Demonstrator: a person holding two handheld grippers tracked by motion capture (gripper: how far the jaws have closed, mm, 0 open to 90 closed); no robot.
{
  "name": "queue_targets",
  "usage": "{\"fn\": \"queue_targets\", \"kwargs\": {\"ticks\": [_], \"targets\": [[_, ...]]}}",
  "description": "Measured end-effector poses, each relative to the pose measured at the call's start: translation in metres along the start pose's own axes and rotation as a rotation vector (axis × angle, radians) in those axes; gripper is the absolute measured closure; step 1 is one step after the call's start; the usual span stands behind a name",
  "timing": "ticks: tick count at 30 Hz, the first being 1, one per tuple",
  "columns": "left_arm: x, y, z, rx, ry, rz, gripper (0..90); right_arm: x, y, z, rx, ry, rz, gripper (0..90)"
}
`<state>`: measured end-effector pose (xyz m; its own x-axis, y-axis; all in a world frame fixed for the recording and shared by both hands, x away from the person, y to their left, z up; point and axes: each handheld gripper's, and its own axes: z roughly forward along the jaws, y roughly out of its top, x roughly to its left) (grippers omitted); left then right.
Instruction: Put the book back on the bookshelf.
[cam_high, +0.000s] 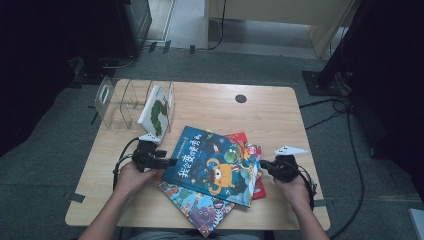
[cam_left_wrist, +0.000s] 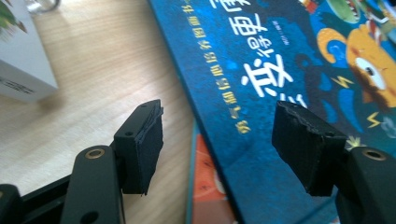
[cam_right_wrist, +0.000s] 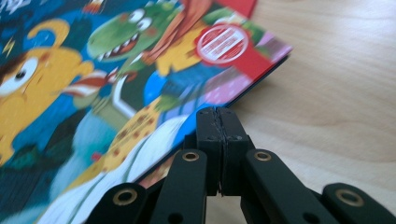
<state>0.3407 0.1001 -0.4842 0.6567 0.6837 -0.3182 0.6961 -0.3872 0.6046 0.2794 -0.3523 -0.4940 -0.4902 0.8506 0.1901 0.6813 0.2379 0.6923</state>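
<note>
Now left hand-held gripper (cam_left_wrist: 217, 140) open astride blue book (cam_left_wrist: 261, 93) edge.

A clear plastic book rack (cam_high: 117, 102) stands at the far left corner of the wooden table (cam_high: 280, 115). A white picture book (cam_high: 157, 112) leans against the rack's right side. A small dark round hole (cam_high: 241, 98) lies well right of the rack.
</note>
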Motion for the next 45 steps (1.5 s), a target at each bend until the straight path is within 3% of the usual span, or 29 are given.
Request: {"fn": "queue_targets", "kwargs": {"ticks": [2, 9, 16, 20, 30, 34, 40, 43, 45], "targets": [[0.001, 0.001, 0.001, 0.003, -0.003, -0.012, 34.4, 0.005, -0.003, -0.001, 0.011, 0.007, -0.026, 89.6], [0.004, 0.004, 0.004, 0.004, -0.003, -0.014, 34.3, 0.011, -0.005, -0.004, 0.024, 0.012, -0.038, 90.0], [0.004, 0.005, 0.006, 0.011, -0.006, -0.017, 34.3, 0.011, -0.005, -0.001, 0.009, 0.017, -0.027, 90.0], [0.003, 0.005, 0.007, 0.013, -0.007, -0.018, 34.3, 0.013, -0.006, -0.005, 0.019, 0.052, -0.06, 89.9], [0.002, 0.006, 0.014, 0.029, -0.015, -0.016, 34.2, 0.016, -0.007, -0.004, 0.021, 0.066, -0.056, 90.0], [0.006, 0.007, 0.016, 0.036, -0.037, -0.049, 33.9, 0.018, -0.006, -0.001, 0.012, 0.071, -0.058, 90.0], [0.007, 0.007, 0.019, 0.042, -0.061, -0.066, 32.3, 0.02, -0.005, 0.002, 0.005, 0.078, -0.062, 90.0], [0.011, 0.008, 0.022, 0.063, -0.098, -0.109, 32.2, 0.02, -0.004, 0.003, 0.0, 0.082, -0.063, 90.0], [0.01, 0.01, 0.022, 0.077, -0.097, -0.115, 32.2, 0.02, -0.004, 0.004, -0.003, 0.083, -0.065, 90.0]]}}
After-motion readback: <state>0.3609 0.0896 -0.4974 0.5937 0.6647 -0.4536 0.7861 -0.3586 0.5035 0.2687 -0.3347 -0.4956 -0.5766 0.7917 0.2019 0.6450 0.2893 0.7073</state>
